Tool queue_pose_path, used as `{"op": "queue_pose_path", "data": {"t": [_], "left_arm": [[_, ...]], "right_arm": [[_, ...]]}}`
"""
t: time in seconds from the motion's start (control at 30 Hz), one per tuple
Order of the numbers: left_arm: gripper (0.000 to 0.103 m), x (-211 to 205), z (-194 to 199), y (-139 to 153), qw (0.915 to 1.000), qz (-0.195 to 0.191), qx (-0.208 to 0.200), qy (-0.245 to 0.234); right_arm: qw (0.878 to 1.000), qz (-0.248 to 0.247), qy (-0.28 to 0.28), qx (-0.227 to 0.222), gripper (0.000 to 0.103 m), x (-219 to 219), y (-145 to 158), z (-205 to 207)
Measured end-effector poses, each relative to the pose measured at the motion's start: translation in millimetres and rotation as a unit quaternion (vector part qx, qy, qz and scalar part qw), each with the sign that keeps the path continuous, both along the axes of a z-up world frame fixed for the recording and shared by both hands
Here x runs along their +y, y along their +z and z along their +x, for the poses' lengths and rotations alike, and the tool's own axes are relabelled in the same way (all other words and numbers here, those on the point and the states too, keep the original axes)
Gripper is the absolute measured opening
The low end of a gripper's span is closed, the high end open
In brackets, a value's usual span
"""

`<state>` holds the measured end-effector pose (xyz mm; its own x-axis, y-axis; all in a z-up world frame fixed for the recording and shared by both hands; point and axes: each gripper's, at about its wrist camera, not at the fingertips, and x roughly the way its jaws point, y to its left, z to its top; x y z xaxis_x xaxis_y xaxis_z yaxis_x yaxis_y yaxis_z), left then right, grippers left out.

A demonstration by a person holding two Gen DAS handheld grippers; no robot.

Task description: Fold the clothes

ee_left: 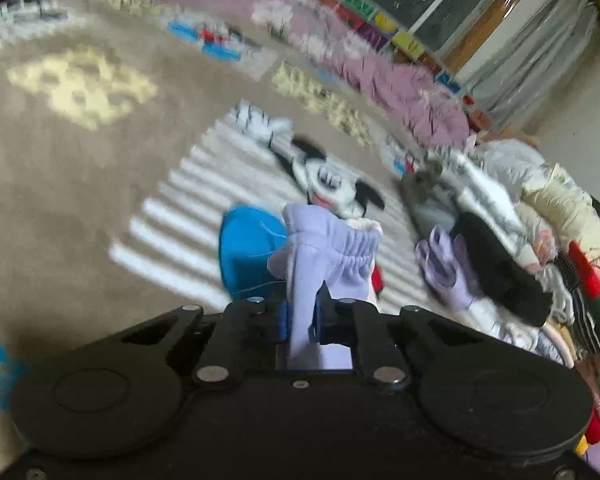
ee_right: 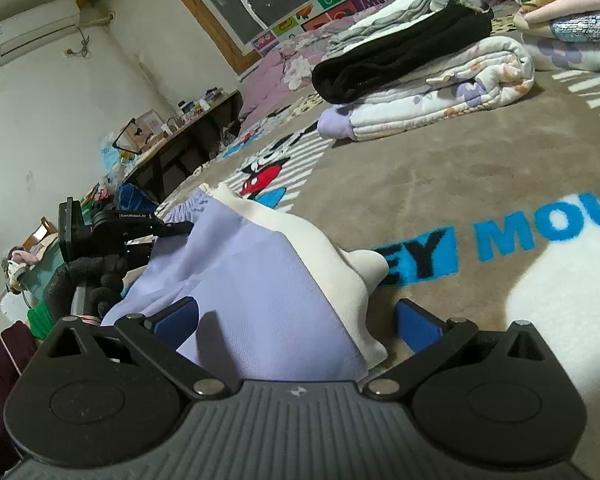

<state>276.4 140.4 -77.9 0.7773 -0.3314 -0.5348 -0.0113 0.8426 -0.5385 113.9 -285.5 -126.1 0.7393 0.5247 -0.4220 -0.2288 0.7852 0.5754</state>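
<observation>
Left gripper [ee_left: 300,312] jaws clench the lilac garment [ee_left: 332,248]; right gripper [ee_right: 296,320] jaws stand released around it.

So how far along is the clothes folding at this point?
Partway. Done: a stack of folded clothes sits on the blanket. In hand: the lilac garment, its gathered waistband clamped in the left hand-held gripper, while the right hand-held gripper stands open around the other end. Left: folding this piece and placing it with the stack.
</observation>
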Motion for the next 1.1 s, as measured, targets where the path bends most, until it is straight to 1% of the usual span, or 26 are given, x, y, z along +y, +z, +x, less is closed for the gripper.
{"op": "queue_pose_path", "data": {"t": [0.1, 0.2, 0.33, 0.43, 0.5, 0.7, 0.73, 0.87, 1.03, 1.1], "left_arm": [[0.009, 12.2, -9.7, 26.5, 0.9995, 0.002, -0.023, 0.020], [0.009, 30.1, -18.6, 55.6, 0.9983, 0.014, -0.041, 0.038], [0.009, 49.3, -28.3, 93.3, 0.9952, 0.056, -0.061, 0.053], [0.008, 69.8, -36.5, 118.9, 0.9899, 0.093, -0.077, 0.074], [0.008, 85.6, -39.9, 133.8, 0.9863, 0.107, -0.083, 0.094], [0.008, 144.9, -50.1, 176.7, 0.9686, 0.160, -0.096, 0.165], [0.008, 153.3, -50.9, 182.8, 0.9645, 0.172, -0.096, 0.176], [0.008, 190.8, -59.4, 209.6, 0.9498, 0.199, -0.103, 0.218], [0.008, 226.3, -83.0, 253.0, 0.9297, 0.209, -0.134, 0.272], [0.008, 233.8, -90.3, 267.5, 0.9223, 0.214, -0.144, 0.288]], "right_arm": [[1.000, 0.001, -0.011, -0.011, 0.103, -1.7, 2.4, -3.6], [1.000, 0.003, -0.021, -0.022, 0.103, -4.9, 5.4, -6.8], [0.999, 0.001, -0.027, -0.026, 0.103, -5.8, 7.0, -9.2], [0.999, -0.004, -0.024, -0.031, 0.103, -3.1, 9.0, -11.2], [0.999, -0.008, -0.023, -0.033, 0.103, -1.5, 10.1, -12.1], [0.999, -0.015, -0.021, -0.036, 0.103, 1.6, 11.4, -13.9], [0.999, -0.016, -0.020, -0.036, 0.103, 1.8, 11.3, -14.0], [0.999, -0.021, -0.020, -0.036, 0.103, 3.6, 10.8, -15.1], [0.999, -0.028, -0.019, -0.037, 0.103, 6.0, 10.4, -16.3], [0.999, -0.031, -0.019, -0.035, 0.103, 6.9, 9.3, -16.0]]}}
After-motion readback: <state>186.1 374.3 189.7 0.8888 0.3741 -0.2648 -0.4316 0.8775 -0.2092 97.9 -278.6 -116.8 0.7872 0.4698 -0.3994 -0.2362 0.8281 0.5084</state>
